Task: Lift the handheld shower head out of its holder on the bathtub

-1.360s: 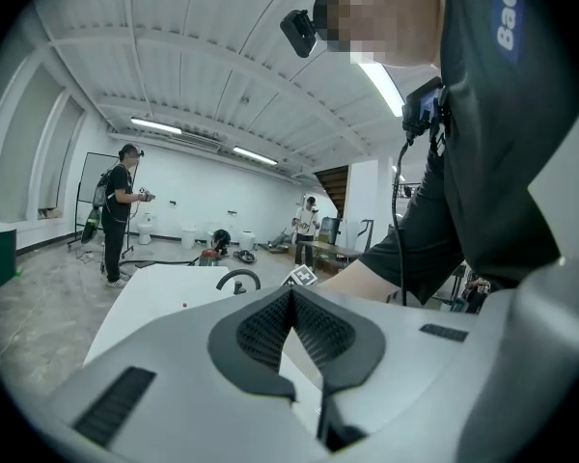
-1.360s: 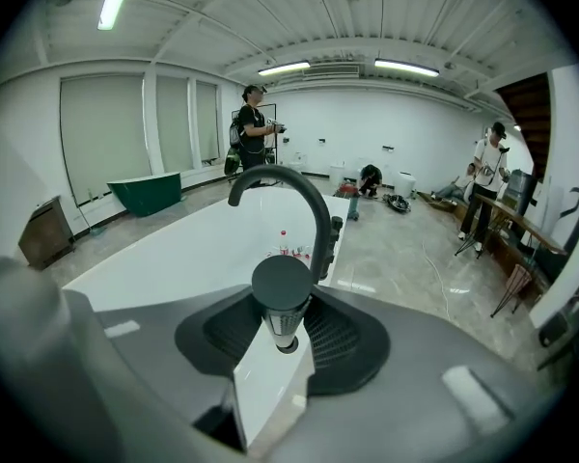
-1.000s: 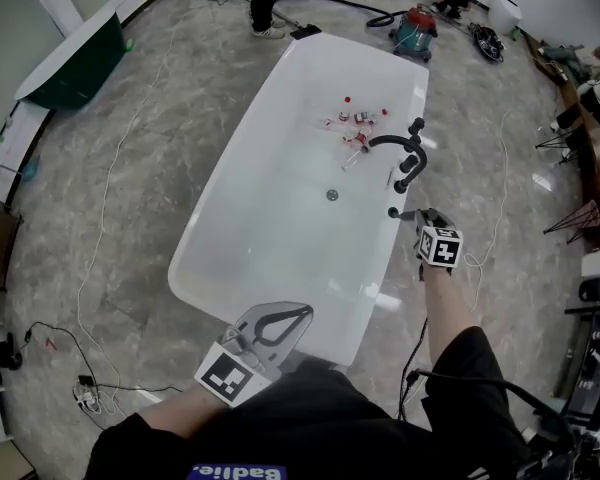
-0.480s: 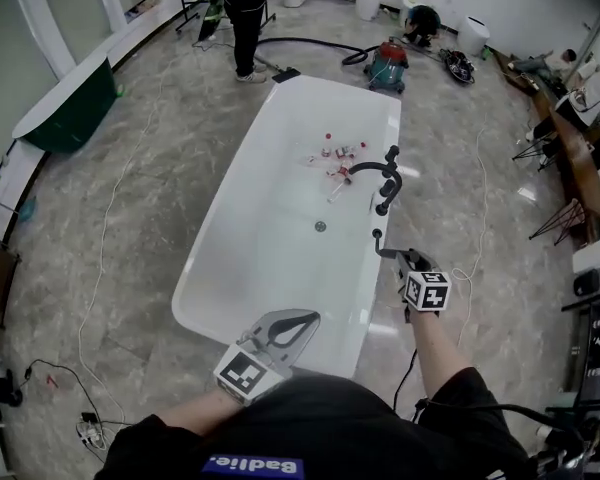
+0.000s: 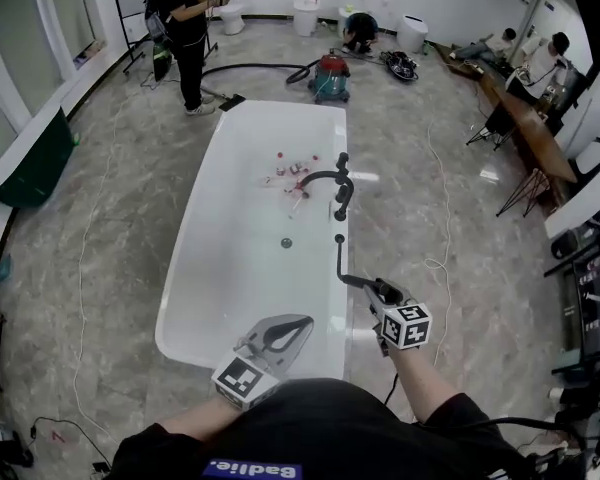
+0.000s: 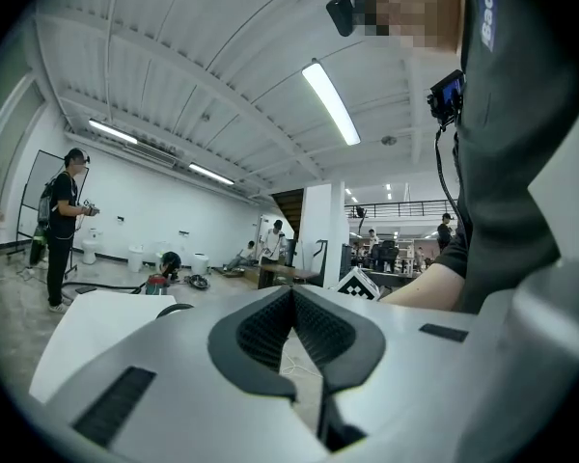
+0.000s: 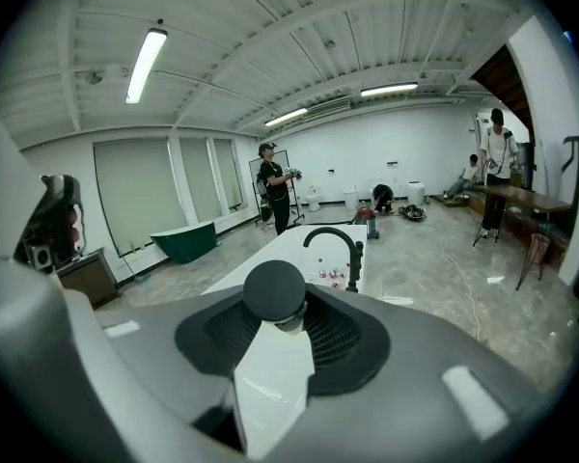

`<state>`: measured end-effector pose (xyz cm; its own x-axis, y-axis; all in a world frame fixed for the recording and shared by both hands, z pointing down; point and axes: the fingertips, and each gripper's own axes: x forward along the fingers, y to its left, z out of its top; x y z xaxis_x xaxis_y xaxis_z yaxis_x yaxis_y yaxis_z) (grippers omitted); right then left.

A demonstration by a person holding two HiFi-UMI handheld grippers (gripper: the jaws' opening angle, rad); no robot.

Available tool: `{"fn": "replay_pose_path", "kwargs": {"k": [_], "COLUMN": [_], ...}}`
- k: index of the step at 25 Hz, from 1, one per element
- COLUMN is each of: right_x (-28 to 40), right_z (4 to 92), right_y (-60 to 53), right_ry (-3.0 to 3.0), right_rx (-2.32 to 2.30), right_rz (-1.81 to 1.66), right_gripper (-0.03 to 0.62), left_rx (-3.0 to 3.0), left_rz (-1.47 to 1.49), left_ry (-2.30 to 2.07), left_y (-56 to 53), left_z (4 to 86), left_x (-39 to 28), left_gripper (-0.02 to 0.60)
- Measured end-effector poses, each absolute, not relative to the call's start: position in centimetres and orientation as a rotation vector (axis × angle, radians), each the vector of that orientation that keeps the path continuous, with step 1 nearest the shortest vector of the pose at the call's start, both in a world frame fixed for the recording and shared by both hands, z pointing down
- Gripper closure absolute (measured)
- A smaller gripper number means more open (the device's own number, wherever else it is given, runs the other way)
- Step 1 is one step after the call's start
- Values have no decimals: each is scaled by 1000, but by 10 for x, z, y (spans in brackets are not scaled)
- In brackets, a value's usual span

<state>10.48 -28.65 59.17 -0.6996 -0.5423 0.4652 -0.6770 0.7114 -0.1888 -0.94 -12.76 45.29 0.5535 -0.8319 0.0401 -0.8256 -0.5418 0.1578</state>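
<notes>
While left fingers (image 6: 256, 331) meet empty, right fingers (image 7: 212, 343) clamp the shower head (image 7: 275, 290) between them

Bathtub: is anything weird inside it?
Yes. Small red and white bits lie scattered on the bottom of the white bathtub, at its far end beside the black tap. They look like litter, not bath things, and are too small to tell apart. Nothing looks broken or spilled.

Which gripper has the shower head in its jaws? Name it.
The right gripper: its jaws clamp the black shower head. The left gripper has its jaws together with nothing between them.
</notes>
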Motion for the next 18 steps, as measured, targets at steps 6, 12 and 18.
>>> {"fn": "replay_pose_path", "kwargs": {"k": [6, 12, 18], "right_x": [114, 117, 115], "right_z": [568, 550, 537], "right_y": [-245, -212, -185], "right_ry": [-2592, -2642, -2683], "right_rx": [944, 930, 893], "right_rz": [546, 659, 722], "right_gripper": [462, 462, 462], "left_rx": [2691, 2725, 2743], "left_rz": [-39, -32, -28], "left_ry": [-1333, -1273, -1248], "left_y": [-128, -128, -130], "left_z": [442, 441, 442], "left_x": [7, 22, 25], "left_gripper": [577, 577, 577]}}
